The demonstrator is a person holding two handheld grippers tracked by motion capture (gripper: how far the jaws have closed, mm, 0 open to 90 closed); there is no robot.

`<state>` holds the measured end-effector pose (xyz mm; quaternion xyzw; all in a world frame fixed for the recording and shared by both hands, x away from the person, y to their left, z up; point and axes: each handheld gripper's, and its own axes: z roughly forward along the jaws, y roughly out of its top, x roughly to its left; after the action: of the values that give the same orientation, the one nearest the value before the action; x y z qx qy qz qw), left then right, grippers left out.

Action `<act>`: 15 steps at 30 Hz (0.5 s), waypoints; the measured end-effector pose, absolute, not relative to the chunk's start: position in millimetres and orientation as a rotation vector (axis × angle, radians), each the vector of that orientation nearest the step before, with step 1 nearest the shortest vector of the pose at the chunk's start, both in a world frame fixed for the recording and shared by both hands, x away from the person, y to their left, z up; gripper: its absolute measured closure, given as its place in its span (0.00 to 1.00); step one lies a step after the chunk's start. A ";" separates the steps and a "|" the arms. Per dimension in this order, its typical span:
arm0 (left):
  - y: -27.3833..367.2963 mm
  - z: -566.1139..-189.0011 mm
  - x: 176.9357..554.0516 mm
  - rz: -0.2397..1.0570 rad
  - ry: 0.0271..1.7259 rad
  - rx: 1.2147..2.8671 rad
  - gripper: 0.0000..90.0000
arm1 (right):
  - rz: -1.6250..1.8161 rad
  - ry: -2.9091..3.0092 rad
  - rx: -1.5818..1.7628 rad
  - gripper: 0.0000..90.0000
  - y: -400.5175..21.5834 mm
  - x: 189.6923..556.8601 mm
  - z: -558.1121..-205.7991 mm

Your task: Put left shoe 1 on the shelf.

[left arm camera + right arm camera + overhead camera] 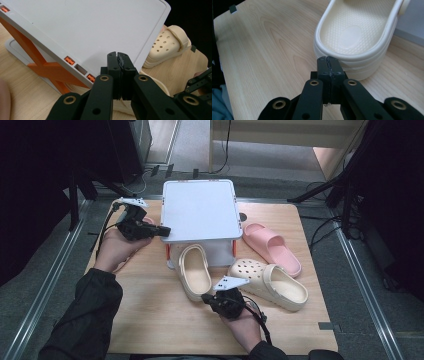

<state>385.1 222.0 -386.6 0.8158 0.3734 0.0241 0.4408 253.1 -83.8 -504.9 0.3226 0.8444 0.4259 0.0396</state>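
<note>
A white shelf rack (200, 210) with orange legs stands at the back middle of the wooden table (150, 315). One cream clog (194, 270) lies with its toe under the rack. A second cream clog (272, 282) lies to its right, and a pink slide (272, 247) lies behind that. My left gripper (162, 231) is shut and empty, its tips at the rack's left edge (75, 67). In the left gripper view its jaws (117, 56) meet in front of the rack top. My right gripper (207, 297) is shut on nothing, its tips (328, 60) just short of the clog's heel (357, 32).
A bit of pink (148, 221) shows beside the left hand; what it is I cannot tell. Bare wood lies at the front left of the table (274, 50). Dark stands and cables ring the table on the floor.
</note>
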 end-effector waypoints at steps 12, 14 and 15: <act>222.1 -386.4 384.9 0.059 0.925 2.027 0.98 | 1.291 2.626 1.019 1.00 -65.2 272.4 -502.0; 222.1 -386.4 384.9 0.060 0.925 2.028 0.98 | 1.273 2.628 1.001 1.00 -60.0 276.8 -500.2; 222.0 -386.4 384.8 0.061 0.925 2.027 0.98 | 1.273 2.628 1.001 1.00 -60.0 276.8 -500.2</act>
<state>384.8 222.0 -386.4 0.8164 0.3726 0.0244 0.4406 276.8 -60.0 -500.2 0.3243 0.8511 0.4121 0.0273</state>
